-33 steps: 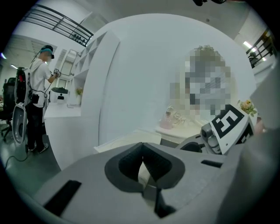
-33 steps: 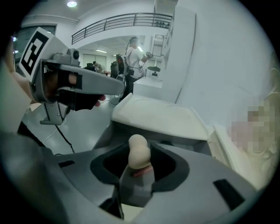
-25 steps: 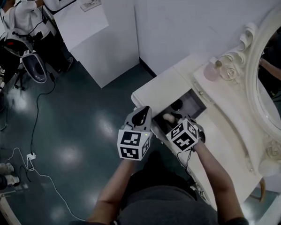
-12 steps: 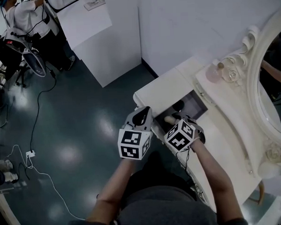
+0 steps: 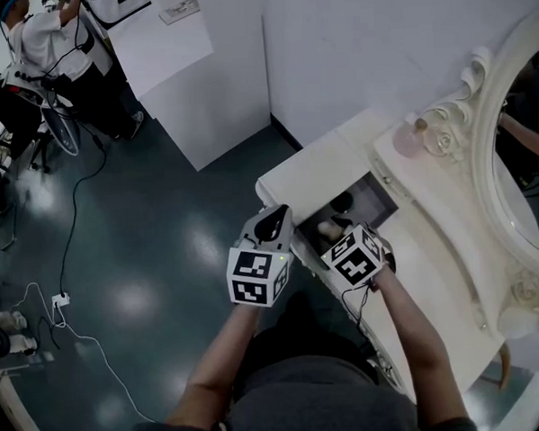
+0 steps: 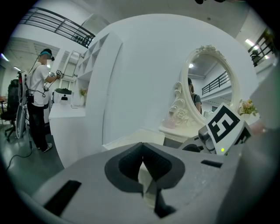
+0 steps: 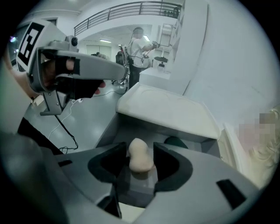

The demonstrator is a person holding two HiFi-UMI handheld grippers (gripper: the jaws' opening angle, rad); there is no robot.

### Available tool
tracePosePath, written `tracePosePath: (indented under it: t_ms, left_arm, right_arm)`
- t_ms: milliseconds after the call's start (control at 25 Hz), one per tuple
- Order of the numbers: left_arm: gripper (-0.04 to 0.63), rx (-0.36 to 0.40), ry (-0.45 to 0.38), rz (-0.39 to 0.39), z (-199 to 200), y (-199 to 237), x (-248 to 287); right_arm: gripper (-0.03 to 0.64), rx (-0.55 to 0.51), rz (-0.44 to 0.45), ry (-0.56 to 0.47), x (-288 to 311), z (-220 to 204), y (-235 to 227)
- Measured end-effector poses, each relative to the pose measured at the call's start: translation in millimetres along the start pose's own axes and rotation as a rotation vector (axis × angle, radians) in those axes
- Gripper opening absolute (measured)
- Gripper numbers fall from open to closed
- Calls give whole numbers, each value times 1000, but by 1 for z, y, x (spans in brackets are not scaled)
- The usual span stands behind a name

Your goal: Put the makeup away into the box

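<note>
At the far left of the head view, a person (image 5: pixel 49 41) stands at a white counter (image 5: pixel 166 53), well apart from the work area.

The left gripper (image 5: pixel 272 221) is held at the front left corner of the box (image 5: pixel 377 198), a grey open compartment set into the white dressing table (image 5: pixel 316 167). In the left gripper view its fingertips are pressed together. A pale surface shows in the gap behind them; whether it is pinched cannot be determined.

The makeup sponge (image 7: pixel 139 156), beige and egg-shaped, stands upright on the floor of the box, near its front wall. A dark round item (image 5: pixel 341 201) lies in the box just beyond it.

The right gripper (image 5: pixel 335 234) is pointed steeply down into the box. Its fingers are spread and are opening. The sponge stands between the two pads, with a visible gap at the pad on the left of the right gripper view. The sponge is not clamped.

To the right, a pink bottle (image 5: pixel 407 135) stands on the raised shelf of the table, beside the carved frame of the oval mirror (image 5: pixel 518 152).
</note>
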State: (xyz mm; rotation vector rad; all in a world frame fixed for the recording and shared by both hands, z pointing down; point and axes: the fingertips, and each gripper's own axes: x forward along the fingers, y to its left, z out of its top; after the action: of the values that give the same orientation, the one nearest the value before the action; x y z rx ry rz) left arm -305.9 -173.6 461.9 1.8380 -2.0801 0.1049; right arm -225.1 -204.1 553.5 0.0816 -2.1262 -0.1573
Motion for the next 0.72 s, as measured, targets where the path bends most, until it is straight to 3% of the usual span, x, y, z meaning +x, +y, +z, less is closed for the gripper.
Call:
tracePosePath:
  t_ms: [280,720]
  left_arm:
    - [5,6,3,-11,1,-3,0]
    - [5,26,-3,-27,5,-11,0]
  right_arm:
    - [181,146,-1,-81,-11,2,-7]
    - [82,363,-125,-331,-62,19,-37]
